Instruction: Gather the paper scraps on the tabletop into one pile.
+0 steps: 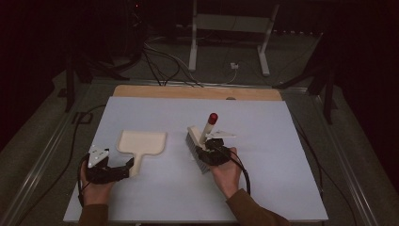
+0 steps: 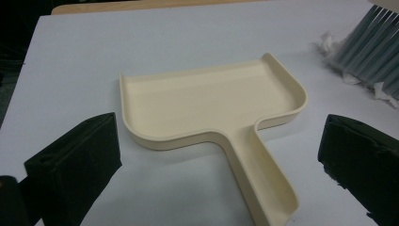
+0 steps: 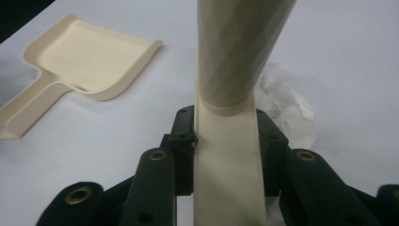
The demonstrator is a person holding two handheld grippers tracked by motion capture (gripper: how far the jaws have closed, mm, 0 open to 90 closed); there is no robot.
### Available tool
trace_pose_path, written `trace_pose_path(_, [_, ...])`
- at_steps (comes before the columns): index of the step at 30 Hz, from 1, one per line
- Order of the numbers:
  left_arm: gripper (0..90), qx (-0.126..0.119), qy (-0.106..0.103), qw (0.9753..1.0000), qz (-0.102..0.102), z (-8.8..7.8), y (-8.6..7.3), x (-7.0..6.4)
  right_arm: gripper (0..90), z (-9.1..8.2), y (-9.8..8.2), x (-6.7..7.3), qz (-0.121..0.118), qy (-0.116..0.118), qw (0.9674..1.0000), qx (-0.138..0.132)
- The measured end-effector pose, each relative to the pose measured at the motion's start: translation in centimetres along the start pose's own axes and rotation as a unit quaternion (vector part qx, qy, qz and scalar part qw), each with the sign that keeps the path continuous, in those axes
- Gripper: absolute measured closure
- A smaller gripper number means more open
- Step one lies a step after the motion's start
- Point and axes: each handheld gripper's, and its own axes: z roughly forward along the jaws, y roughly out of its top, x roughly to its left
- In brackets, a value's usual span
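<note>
Bristles of cream brush [image 1: 201, 141] cut off in left gripper view; clamped by right gripper [image 1: 210, 149]. Left gripper [image 1: 123, 168] wide around cream plastic dustpan [image 1: 141, 143]. Pale blue tabletop [image 1: 263, 141], dark room.

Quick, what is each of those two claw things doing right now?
Left gripper: open, its fingers either side of the dustpan handle, not gripping it.
Right gripper: closed on the brush.

Cream dustpan [image 1: 142, 143] on a pale blue-white table [image 1: 263, 188] with a light wood far edge. Brush [image 1: 200, 141]: cream body, grey bristles, handle tipped red. Both grippers, left [image 1: 129, 165] and right [image 1: 207, 149], are black, each topped by a grey plate. White crumpled scrap [image 3: 287, 106] beside the brush. Brown sleeves [image 1: 256, 212].
</note>
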Motion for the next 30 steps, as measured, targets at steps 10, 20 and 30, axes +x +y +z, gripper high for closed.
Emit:
trace_pose_path(10, [0.5, 0.0, 0.0, 1.0, 0.0, 0.0, 0.0, 0.0, 67.3, -0.8, 0.3, -0.2, 0.002, 0.007, 0.9999, -0.01])
trace_pose_path(20, [0.5, -0.001, 0.001, 1.0, -0.002, -0.1, 0.0, 0.1, 67.3, -2.5, 1.6, -0.3, -0.011, 0.031, 0.9991, -0.026])
trace_pose_path(30, [0.5, -0.001, 0.002, 1.0, -0.003, 0.0, 0.0, 0.1, 67.3, -5.0, 3.3, -3.5, 0.011, 0.033, 0.9978, -0.056])
